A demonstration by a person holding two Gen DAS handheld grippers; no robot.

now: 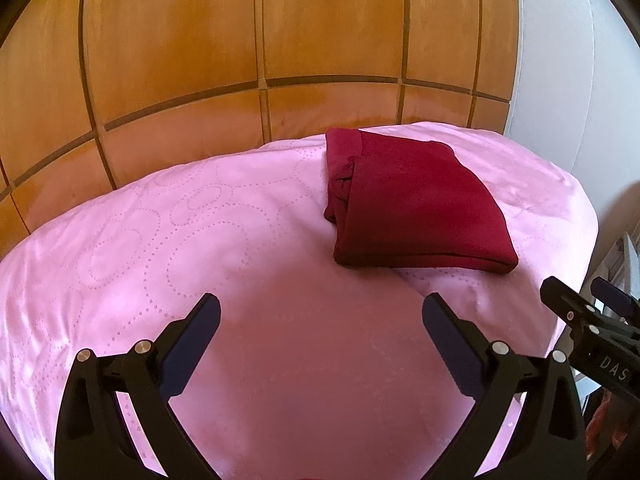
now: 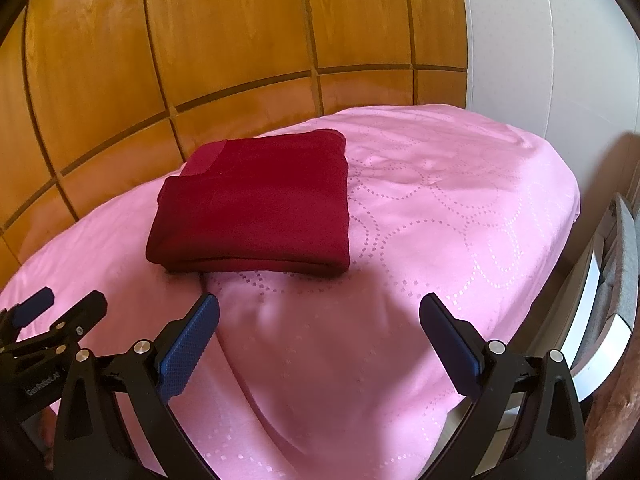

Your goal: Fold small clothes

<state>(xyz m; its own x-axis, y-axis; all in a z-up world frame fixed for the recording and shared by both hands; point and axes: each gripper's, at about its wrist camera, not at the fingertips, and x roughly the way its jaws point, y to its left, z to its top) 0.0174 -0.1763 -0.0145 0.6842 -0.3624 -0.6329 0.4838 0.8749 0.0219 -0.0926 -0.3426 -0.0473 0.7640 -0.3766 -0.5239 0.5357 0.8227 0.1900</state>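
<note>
A dark red garment (image 1: 412, 204) lies folded into a thick rectangle on the pink cloth, right of centre in the left wrist view. In the right wrist view the same red garment (image 2: 256, 208) sits left of centre. My left gripper (image 1: 320, 320) is open, empty, hovering short of the garment's near edge. My right gripper (image 2: 319, 318) is also open and empty, just in front of the garment's near right corner. The right gripper (image 1: 580, 300) shows at the right edge of the left wrist view, and the left gripper (image 2: 60, 304) at the left edge of the right wrist view.
The pink cloth (image 1: 200, 240) with dotted ring patterns covers a table (image 2: 460, 200). Orange wooden panels (image 1: 240, 40) stand close behind it. A white wall (image 2: 540, 60) is on the right, and a grey chair (image 2: 620, 260) stands past the table's right edge.
</note>
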